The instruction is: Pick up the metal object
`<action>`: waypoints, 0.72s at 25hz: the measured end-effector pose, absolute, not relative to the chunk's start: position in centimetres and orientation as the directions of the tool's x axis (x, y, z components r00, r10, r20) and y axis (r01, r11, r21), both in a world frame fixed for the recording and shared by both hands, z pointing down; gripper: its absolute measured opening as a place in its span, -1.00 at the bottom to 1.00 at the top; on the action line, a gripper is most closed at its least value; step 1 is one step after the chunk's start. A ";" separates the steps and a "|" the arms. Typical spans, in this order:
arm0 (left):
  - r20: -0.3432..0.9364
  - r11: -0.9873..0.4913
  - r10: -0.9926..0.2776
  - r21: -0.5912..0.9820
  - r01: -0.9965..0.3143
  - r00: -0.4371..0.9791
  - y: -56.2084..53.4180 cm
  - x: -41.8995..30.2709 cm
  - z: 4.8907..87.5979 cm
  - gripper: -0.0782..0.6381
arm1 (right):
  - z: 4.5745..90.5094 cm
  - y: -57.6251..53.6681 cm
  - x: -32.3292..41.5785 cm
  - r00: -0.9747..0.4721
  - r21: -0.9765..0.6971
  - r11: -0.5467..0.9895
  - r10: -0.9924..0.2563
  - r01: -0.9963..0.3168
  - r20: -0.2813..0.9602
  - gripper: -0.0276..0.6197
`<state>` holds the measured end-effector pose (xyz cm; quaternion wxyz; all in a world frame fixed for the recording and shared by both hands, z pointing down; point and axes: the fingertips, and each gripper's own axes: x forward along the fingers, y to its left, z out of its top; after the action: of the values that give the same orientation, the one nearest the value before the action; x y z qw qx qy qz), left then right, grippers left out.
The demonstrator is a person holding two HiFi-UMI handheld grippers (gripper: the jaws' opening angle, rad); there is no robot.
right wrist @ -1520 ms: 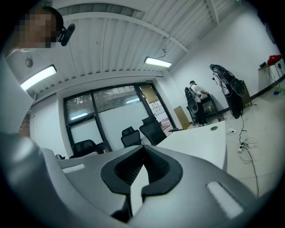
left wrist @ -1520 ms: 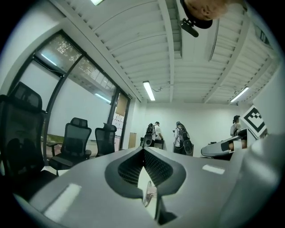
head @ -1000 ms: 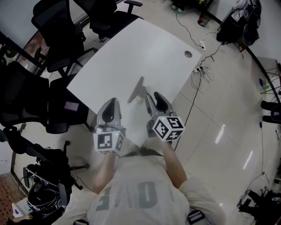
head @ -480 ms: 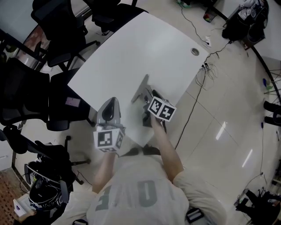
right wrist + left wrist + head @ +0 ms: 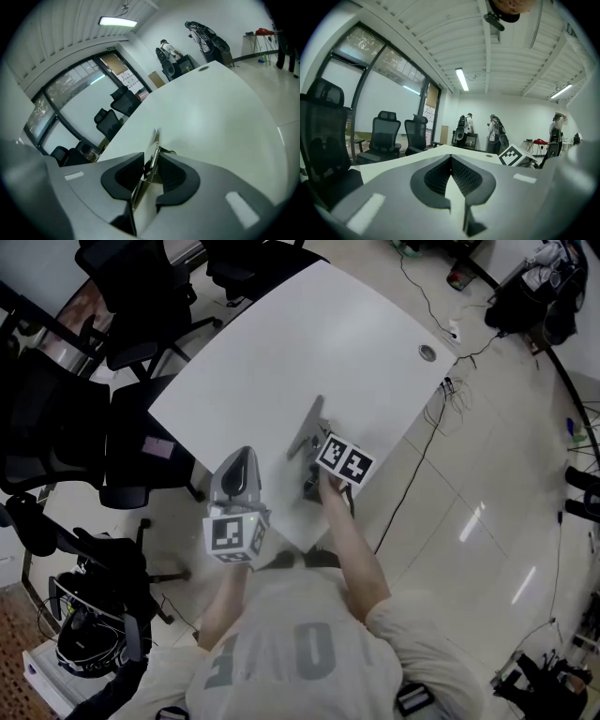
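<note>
A long thin metal object lies near the front edge of the white table. My right gripper is at its near end, and its jaws are closing with the metal strip between them. In the right gripper view the metal object stands on edge between the pads of the right gripper, which press on its sides. My left gripper hovers over the table's front left edge, shut and empty. The left gripper shows only the tabletop past its tips.
Black office chairs crowd the table's left and far sides. A cable hole sits at the table's far right corner, with cables on the tiled floor beyond. People stand at the room's far wall.
My right gripper has moved forward to the metal object's near end, rolled onto its side and taken it between the jaws. The left gripper has hardly moved.
</note>
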<state>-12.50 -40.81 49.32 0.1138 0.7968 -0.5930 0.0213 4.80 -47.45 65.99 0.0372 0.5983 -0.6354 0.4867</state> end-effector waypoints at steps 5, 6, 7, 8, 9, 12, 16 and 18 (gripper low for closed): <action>0.171 -0.259 -0.943 0.155 -0.953 0.284 -40.6 -12.8 49.3 -0.78 | 65.2 -47.7 4.6 -0.283 -0.558 -0.146 -0.742 -0.817 0.608 -0.76; 0.171 -0.254 -0.945 0.156 -0.955 0.279 -40.5 -12.9 49.3 -0.78 | 65.1 -47.7 4.6 -0.283 -0.558 -0.141 -0.745 -0.818 0.604 -0.77; 0.171 -0.250 -0.946 0.157 -0.956 0.275 -40.5 -13.0 49.3 -0.78 | 64.9 -47.7 4.6 -0.281 -0.549 -0.132 -0.748 -0.825 0.601 -0.77; 0.170 -0.246 -0.947 0.157 -0.956 0.272 -40.5 -13.1 49.2 -0.78 | 64.6 -47.6 4.7 -0.275 -0.534 -0.119 -0.752 -0.837 0.599 -0.77; 0.167 -0.243 -0.949 0.157 -0.957 0.269 -40.5 -13.2 49.2 -0.78 | 64.2 -47.5 4.9 -0.269 -0.518 -0.105 -0.757 -0.849 0.595 -0.78; 0.152 -0.236 -0.954 0.155 -0.959 0.260 -40.8 -13.5 48.9 -0.78 | 63.0 -47.4 5.3 -0.262 -0.499 -0.075 -0.779 -0.863 0.570 -0.78; 0.114 -0.235 -0.961 0.150 -0.960 0.253 -41.5 -13.5 47.5 -0.78 | 59.8 -47.5 5.9 -0.270 -0.480 -0.010 -0.817 -0.877 0.510 -0.79; 0.091 -0.237 -0.964 0.149 -0.960 0.252 -41.8 -13.5 46.6 -0.78 | 57.7 -47.3 6.0 -0.278 -0.474 0.026 -0.838 -0.880 0.470 -0.79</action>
<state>-13.46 -41.75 46.60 0.0872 0.7862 -0.6117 -0.0100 6.00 -47.28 57.70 0.0296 0.6002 -0.7156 0.3561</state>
